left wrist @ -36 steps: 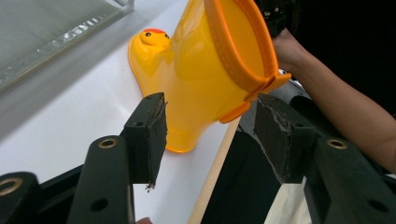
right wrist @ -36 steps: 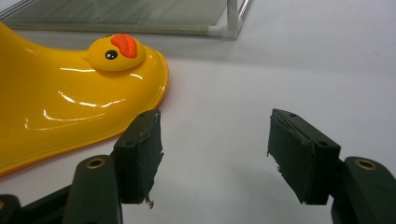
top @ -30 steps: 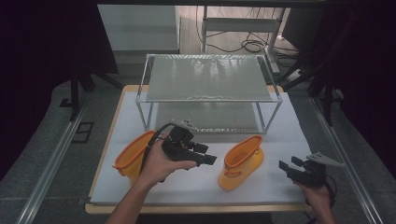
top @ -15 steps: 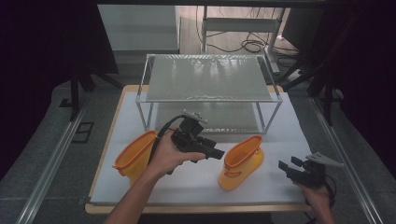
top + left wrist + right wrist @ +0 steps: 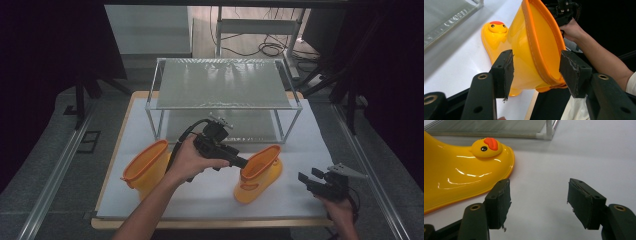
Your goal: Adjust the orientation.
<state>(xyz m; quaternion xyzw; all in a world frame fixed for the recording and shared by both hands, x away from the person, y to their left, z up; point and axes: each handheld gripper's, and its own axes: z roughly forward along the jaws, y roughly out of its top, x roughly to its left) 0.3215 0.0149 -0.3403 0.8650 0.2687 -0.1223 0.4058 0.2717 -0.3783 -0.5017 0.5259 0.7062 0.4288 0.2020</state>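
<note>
Your left forearm reached in from the near edge toward the middle of the table [image 5: 210, 192], the hand wrapped round the left gripper [image 5: 245, 163], which pointed right and level at the boot [image 5: 260, 172] standing upright in the near right part. Seen from the left gripper's own camera, its jaws stood wide apart on either side of the boot's open top, one pad outside the shaft and one past the rim's far edge; neither pad pressed on it, so nothing was held. Your right hand [image 5: 337, 210] rested low at the near right corner, and the right gripper [image 5: 310, 180] pointed left toward the boot, jaws wide open and empty over bare tabletop, the boot's duck-faced toe just ahead. A second orange boot [image 5: 145, 167] stood near the left. The wire rack [image 5: 222, 82] stood at the far side. No writing or brand could be read on anything.
</note>
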